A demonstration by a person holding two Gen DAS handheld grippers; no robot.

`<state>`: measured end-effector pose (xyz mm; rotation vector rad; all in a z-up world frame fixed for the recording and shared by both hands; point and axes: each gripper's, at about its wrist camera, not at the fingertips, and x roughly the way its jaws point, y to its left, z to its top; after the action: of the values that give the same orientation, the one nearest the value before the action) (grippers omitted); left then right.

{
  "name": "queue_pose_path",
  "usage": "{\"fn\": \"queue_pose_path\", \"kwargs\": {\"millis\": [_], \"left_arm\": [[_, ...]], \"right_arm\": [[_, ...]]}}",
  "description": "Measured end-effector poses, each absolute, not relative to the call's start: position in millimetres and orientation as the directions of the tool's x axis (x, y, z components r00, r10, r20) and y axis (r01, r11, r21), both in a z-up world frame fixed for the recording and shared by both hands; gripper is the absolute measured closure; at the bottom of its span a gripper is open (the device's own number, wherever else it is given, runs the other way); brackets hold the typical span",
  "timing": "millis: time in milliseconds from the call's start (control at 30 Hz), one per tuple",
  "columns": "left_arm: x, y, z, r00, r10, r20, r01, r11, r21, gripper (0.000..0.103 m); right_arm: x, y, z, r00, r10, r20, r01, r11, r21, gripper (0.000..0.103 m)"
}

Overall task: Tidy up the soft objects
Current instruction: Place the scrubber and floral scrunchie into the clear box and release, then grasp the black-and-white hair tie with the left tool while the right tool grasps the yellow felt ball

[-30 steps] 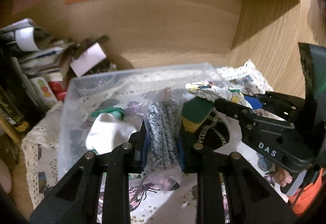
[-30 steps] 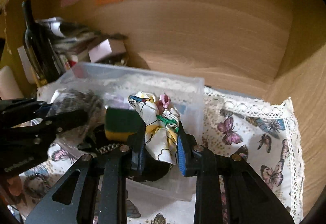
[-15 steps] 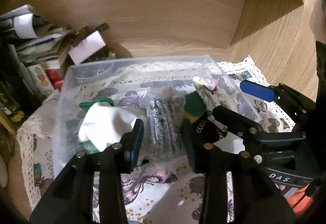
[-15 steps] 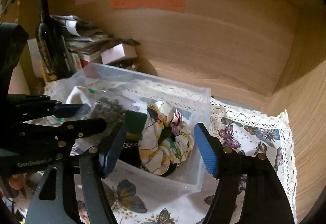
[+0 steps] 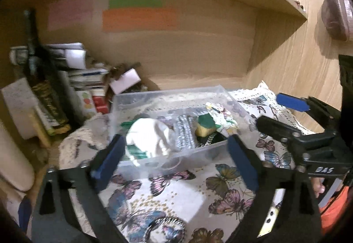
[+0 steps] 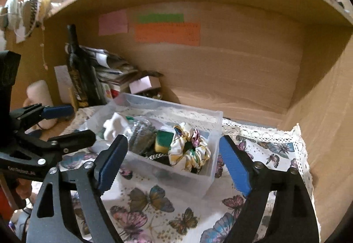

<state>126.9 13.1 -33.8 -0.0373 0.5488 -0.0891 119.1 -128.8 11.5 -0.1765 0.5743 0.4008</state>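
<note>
Soft objects: a floral scrunchie [image 6: 189,150], a green-and-yellow sponge [image 6: 163,140], a bagged silvery bundle [image 6: 141,137] and a white cloth [image 6: 115,126] sit side by side in the clear bin [image 6: 205,179].
Handling: all look light and squashy; the plastic bag is probably slippery, so pinch the bulk, not the edges.
Left hand-held gripper [image 5: 174,161]: released, holding nothing, before the bin.
Right hand-held gripper [image 6: 172,165]: spread wide, holding nothing.
Surroundings: butterfly cloth [image 6: 154,205] under the bin; dark bottle [image 6: 77,73] at the shelf's left.

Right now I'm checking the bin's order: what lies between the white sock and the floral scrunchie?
A bagged silver item, then a green-and-yellow sponge, in the right wrist view.
</note>
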Motion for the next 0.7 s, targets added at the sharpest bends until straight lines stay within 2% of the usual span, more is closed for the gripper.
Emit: {"fn": "queue_pose_path", "kwargs": {"millis": [300,433,700], "left_arm": [[90.9,21.8,-47.9,0.844,-0.06,-0.533,0.048,0.998,-0.036,0.0],[80.1,25.0,-69.0,0.817,-0.04,-0.575,0.036,0.999,-0.019,0.0],[67.2,28.0,-115.7,0.731,-0.074,-0.678,0.045,0.997,-0.061,0.0]], "right_arm": [[91.7,-134.5,3.3,0.75,0.341,-0.567,-0.427,0.904,-0.022,0.02],[78.4,-139.0,-10.8,0.726,0.354,-0.59,-0.431,0.902,0.011,0.02],[57.5,-133.6,-45.1,0.649,0.379,-0.659,-0.454,0.889,0.063,0.02]]}}
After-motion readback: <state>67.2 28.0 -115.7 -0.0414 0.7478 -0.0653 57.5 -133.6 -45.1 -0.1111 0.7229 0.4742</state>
